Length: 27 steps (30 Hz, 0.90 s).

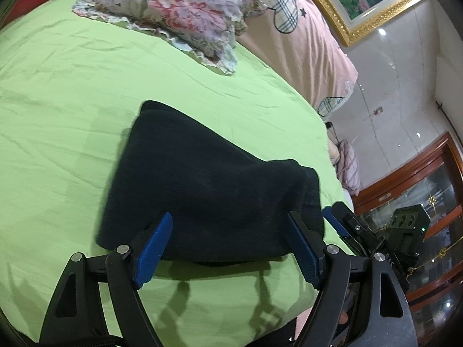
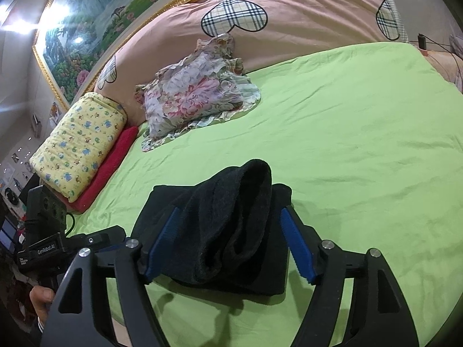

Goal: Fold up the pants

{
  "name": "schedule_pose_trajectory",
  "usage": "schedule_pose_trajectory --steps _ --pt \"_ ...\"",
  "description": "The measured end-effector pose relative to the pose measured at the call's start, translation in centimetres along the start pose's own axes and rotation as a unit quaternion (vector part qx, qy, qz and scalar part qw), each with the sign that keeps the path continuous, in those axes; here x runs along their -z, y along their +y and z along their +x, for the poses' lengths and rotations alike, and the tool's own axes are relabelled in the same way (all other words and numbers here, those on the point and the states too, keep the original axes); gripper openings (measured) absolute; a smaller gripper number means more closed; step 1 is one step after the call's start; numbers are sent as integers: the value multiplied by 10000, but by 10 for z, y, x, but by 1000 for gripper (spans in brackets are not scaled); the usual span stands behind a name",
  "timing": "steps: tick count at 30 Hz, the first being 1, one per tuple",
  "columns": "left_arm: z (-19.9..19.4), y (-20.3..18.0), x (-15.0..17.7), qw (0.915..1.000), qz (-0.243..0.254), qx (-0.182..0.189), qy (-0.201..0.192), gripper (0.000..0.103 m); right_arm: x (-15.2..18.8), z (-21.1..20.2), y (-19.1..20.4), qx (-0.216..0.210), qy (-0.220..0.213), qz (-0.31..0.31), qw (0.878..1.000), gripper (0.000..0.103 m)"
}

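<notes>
The black pants (image 1: 202,185) are lying as a compact folded bundle on the green bed sheet (image 1: 72,101), near the bed's front edge and well short of the floral pillow (image 1: 179,11). Both the left tongs (image 1: 228,248) and right tongs (image 2: 231,243) are standing wide, gripping nothing. One raised fold in the bundle is possibly still needing flattening, so the folding is looking nearly finished.

Red cloth (image 2: 107,167) mostly under yellow pillow (image 2: 78,144).

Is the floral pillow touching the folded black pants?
Apart. The right wrist view shows a wide strip of bare green sheet between the floral pillow and the black pants.
</notes>
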<state>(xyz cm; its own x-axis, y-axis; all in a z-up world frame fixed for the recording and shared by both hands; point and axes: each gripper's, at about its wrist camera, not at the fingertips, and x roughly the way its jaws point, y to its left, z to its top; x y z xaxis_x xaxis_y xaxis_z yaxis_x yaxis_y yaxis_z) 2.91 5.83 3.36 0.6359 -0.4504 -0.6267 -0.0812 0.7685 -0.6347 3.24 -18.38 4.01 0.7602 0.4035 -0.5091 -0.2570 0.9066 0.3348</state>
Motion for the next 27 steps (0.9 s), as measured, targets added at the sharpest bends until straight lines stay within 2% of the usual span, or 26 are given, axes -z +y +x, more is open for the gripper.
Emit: schedule_pose_trajectory --steps 6,13,24,27 --pt "-8 20 -6 9996 -13 -272 -111 81 7 9 4 168 80 1 9998 74" --pt "-9 40 -12 9982 -44 -581 -111 82 15 21 -1 244 138 283 9992 74" --pt "15 46 -17 9906 493 -1267 163 82 27 28 -25 258 246 855 9957 76" --pt "21 48 -18 9903 526 -1265 219 83 31 29 -27 268 253 853 9957 77"
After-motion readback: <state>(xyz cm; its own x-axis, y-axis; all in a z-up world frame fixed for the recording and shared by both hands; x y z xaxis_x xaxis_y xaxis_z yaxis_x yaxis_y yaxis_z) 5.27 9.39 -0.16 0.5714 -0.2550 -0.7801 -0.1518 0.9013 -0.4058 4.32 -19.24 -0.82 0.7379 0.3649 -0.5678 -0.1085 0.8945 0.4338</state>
